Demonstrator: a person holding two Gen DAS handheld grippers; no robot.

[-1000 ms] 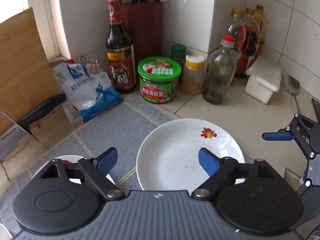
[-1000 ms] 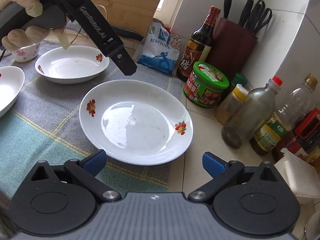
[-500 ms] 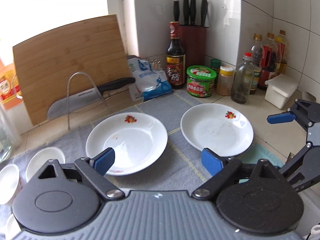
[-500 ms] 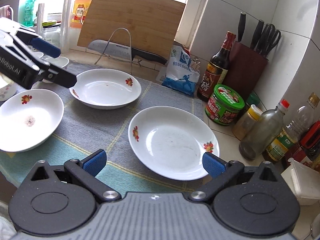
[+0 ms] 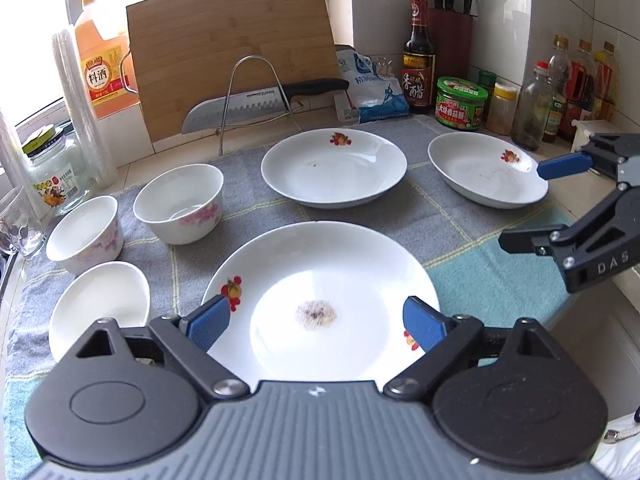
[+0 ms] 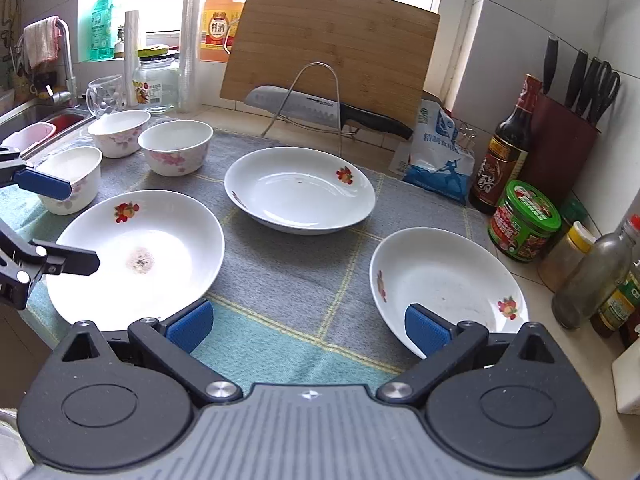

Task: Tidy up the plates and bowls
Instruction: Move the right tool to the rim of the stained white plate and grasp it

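Note:
Three white deep plates with fruit motifs lie on a grey-green cloth (image 5: pixel 452 216): a near one (image 5: pixel 320 300) with a stain in its middle, a far middle one (image 5: pixel 334 166), and a right one (image 5: pixel 486 168). Three white floral bowls (image 5: pixel 178 202) (image 5: pixel 82 232) (image 5: pixel 98 304) stand at the left. My left gripper (image 5: pixel 316 322) is open and empty above the near plate. My right gripper (image 6: pixel 308 326) is open and empty above the cloth, between the near plate (image 6: pixel 136 256) and the right plate (image 6: pixel 444 280); the far plate (image 6: pixel 300 190) lies ahead.
A cutting board (image 5: pixel 232 48), a knife on a wire rack (image 5: pixel 256 100), a salt bag (image 5: pixel 372 88), sauce bottles (image 5: pixel 418 60), a green-lidded jar (image 5: pixel 460 106) and a knife block (image 6: pixel 560 148) line the back wall. A glass jar (image 5: pixel 52 176) and a sink (image 6: pixel 36 116) are at the left.
Both grippers have pulled back and up from the right plate. The views now take in the whole cloth with all plates and bowls. Both stayed open and empty.

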